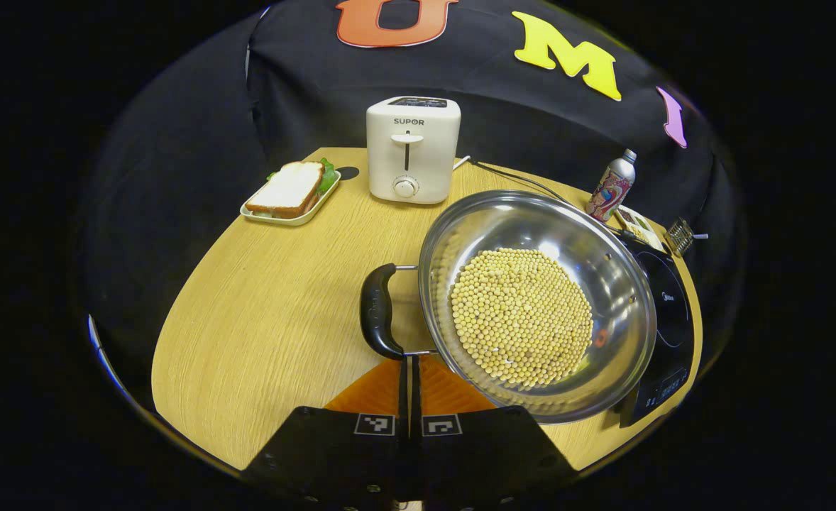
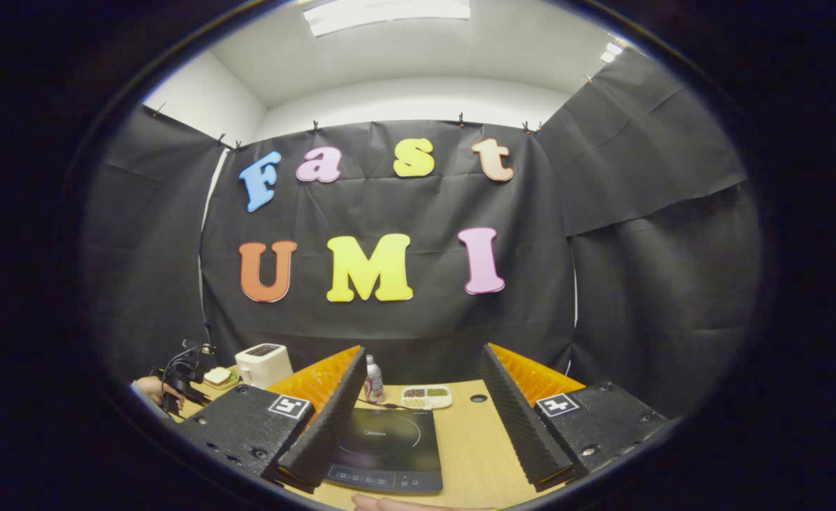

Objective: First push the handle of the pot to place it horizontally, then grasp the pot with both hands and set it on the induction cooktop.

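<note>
Two grippers: our left (image 1: pixel 409 369) fingers pinched together just below pot (image 1: pixel 537 305) handle (image 1: pixel 377 311); right (image 2: pixel 418 404) spread wide above cooktop (image 2: pixel 387 440).

Left tongs (image 1: pixel 409 369) closed, fingers together; right tongs (image 2: pixel 418 397) spread wide.

Steel pot (image 1: pixel 574 234) of beans — overlapping black cooktop (image 1: pixel 666 312).

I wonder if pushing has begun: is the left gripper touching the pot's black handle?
Cannot tell. In the left gripper view the shut left gripper meets the handle at its lower end with no visible gap, but it could be above it.
</note>
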Demonstrator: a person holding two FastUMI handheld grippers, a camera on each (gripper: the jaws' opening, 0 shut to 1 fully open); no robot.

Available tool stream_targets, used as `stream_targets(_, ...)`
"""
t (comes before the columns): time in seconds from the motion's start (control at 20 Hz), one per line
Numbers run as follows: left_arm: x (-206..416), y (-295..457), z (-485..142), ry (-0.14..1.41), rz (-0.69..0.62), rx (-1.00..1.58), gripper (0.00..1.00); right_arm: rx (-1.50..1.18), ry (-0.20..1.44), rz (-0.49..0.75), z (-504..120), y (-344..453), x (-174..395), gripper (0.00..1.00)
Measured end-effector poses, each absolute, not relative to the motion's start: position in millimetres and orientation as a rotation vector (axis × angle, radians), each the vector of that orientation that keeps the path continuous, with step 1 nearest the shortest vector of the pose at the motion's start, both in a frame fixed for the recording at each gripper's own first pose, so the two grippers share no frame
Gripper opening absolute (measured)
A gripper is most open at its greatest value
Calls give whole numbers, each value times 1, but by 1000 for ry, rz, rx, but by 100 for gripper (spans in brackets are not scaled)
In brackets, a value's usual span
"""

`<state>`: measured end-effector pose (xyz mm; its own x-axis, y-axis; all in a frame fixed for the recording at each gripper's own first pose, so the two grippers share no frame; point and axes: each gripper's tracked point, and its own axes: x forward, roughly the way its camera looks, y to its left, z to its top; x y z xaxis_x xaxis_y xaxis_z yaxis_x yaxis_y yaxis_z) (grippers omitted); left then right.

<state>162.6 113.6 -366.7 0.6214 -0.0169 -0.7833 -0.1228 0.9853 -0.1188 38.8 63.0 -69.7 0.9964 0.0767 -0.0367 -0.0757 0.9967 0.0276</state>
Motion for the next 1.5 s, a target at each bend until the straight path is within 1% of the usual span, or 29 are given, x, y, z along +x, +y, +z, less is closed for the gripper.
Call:
stream_targets(0.15,174,117,-366,902,57,-178,0,42,55,72,-79,71,50,96)
stream_targets(0.2,177,118,-367,906,57,-182,0,46,71,74,-85,75,54,100)
stream_targets(0.25,180,118,-367,904,55,-181,0,47,89,72,-91,76,58,96)
stream_targets(0.4,191,123,-366,900,65,-162,0,55,126,66,-102,80,68,96)
stream_targets(0.45,195,125,-367,902,70,-151,0,60,128,67,-103,81,70,100)
stream_targets(0.5,196,127,-365,901,74,-142,0,64,128,67,-103,83,73,96)
stream_targets(0.7,195,133,-358,895,87,-122,0,58,146,55,-112,91,85,96)
stream_targets(0.75,195,132,-352,880,86,-123,0,55,154,58,-116,95,88,96)
stream_targets(0.8,197,134,-344,849,93,-121,0,52,168,57,-122,99,92,100)
stream_targets(0.85,197,137,-335,820,103,-120,0,47,184,57,-130,103,97,96)
stream_targets(0.9,197,135,-327,790,101,-133,0,41,204,61,-138,108,102,96)
stream_targets(0.95,196,131,-316,767,92,-160,1,35,226,66,-147,114,107,100)
stream_targets(1.0,195,127,-310,750,84,-176,4,31,248,71,-155,120,113,96)
stream_targets(1.05,193,128,-299,729,79,-181,9,29,269,75,-163,126,119,96)
stream_targets(1.1,196,126,-295,706,78,-183,25,28,295,80,-172,132,124,96)
stream_targets(1.15,196,123,-291,688,70,-177,36,29,323,84,-181,137,130,96)
stream_targets(1.35,198,113,-281,647,38,-186,97,29,430,120,-218,166,147,96)
stream_targets(1.5,206,119,-288,652,41,-171,96,36,523,145,-246,186,161,97)
